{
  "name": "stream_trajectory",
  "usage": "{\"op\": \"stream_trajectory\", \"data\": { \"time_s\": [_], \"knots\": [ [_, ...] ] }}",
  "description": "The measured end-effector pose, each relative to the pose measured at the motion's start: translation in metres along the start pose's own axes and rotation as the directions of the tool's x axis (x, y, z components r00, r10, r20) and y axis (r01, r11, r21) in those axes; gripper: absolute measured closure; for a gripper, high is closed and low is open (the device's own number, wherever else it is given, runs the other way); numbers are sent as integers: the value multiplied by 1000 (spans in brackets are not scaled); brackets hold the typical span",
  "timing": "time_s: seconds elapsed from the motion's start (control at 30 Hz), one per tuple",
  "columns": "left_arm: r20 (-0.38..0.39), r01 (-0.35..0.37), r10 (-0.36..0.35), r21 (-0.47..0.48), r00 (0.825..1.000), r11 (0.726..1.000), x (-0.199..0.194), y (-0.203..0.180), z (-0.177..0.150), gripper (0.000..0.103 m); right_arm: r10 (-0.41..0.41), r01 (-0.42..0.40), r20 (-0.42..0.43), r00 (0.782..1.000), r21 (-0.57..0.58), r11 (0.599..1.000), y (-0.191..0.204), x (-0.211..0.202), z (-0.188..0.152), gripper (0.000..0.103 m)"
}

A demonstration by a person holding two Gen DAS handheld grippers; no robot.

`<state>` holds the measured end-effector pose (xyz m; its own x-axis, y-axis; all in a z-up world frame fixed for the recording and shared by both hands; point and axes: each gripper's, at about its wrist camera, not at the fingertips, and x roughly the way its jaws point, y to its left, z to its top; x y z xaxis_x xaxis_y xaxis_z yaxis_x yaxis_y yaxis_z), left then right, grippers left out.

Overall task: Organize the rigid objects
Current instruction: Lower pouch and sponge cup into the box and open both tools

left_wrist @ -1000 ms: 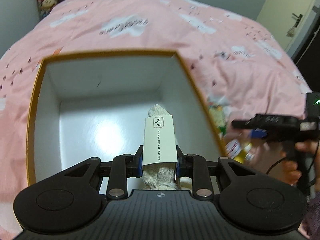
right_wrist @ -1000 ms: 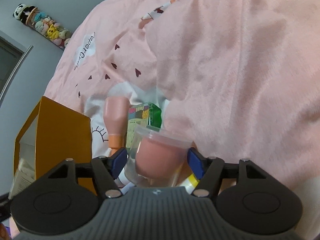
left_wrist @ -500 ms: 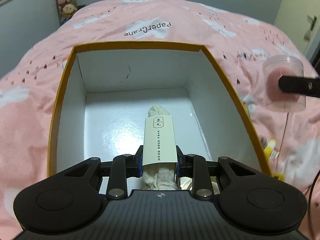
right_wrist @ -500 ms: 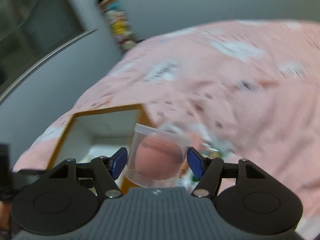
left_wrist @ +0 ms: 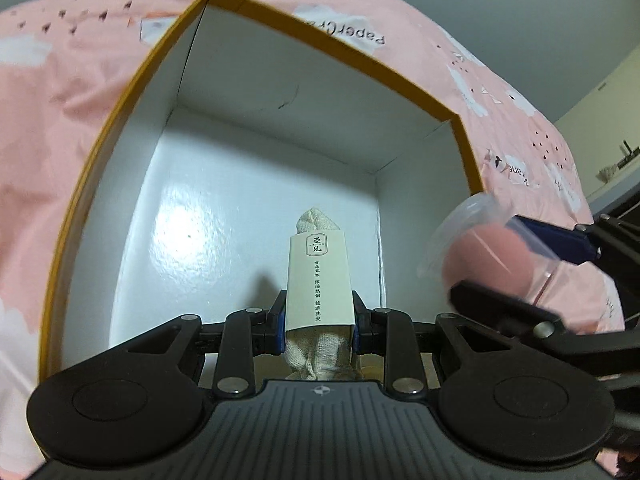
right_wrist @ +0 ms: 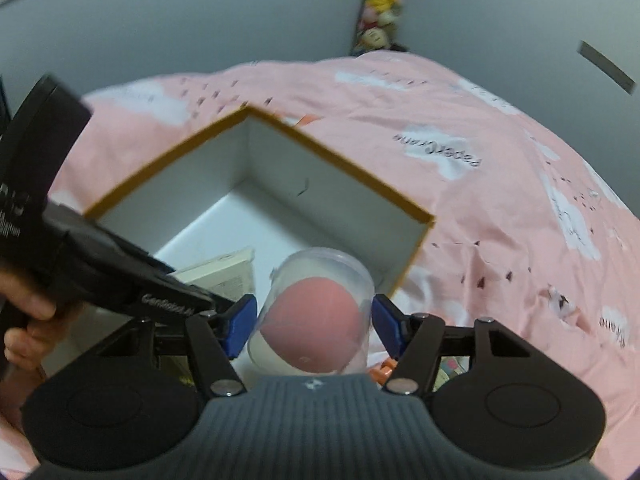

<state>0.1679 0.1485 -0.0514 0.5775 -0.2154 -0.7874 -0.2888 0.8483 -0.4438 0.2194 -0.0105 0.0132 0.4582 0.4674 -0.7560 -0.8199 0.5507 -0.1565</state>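
An open box (left_wrist: 128, 92) with an orange rim and white inside lies on the pink bed; it also shows in the right wrist view (right_wrist: 340, 160). My left gripper (left_wrist: 319, 324) is shut on a cloth pouch with a cream paper sleeve (left_wrist: 319, 280), held inside the box above its floor. My right gripper (right_wrist: 314, 328) is shut on a clear plastic case with a pink sponge inside (right_wrist: 316, 316), held over the box's right side. The case (left_wrist: 488, 252) shows blurred at the right of the left wrist view. The pouch's sleeve (right_wrist: 224, 272) shows beside the left gripper's black body (right_wrist: 80, 264).
The pink bedspread (right_wrist: 520, 200) surrounds the box. Plush toys (right_wrist: 380, 12) stand against the far grey wall. Small orange and coloured items (right_wrist: 384, 368) lie on the bed beneath my right gripper. A hand (right_wrist: 24, 320) holds the left gripper.
My right gripper has carried the clear case from the pile on the bed up and over to the box. My left gripper has gone lower into the box with the pouch.
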Motion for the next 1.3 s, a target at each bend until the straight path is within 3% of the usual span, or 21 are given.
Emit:
{"op": "stream_trajectory", "data": {
  "time_s": [0.27,0.47,0.63,0.77,0.97,1.2,1.3],
  "knots": [
    [-28,-22,21,-31,999,999,13,3,-3,71,-13,1,-81,997,-150,989,19,25,0,42],
    [-8,-139,140,62,990,988,7,-7,-5,54,-21,-1,-116,993,-189,982,25,32,-4,42],
    [-7,-158,159,83,987,984,3,-8,-6,53,-12,-13,-130,991,-187,982,26,37,-4,42],
    [1,-141,142,92,990,986,-4,-9,-5,53,-3,-22,-147,989,-173,985,24,44,-2,42],
    [-20,-39,40,27,999,999,-4,2,2,53,16,-46,-181,983,-163,986,19,54,2,41],
    [-46,-61,63,51,997,997,7,-2,0,55,67,-114,-238,969,-190,975,25,65,5,45],
    [-47,-59,62,53,997,997,7,-1,1,55,35,-117,-292,956,-268,956,32,73,5,44]
  ]
}}
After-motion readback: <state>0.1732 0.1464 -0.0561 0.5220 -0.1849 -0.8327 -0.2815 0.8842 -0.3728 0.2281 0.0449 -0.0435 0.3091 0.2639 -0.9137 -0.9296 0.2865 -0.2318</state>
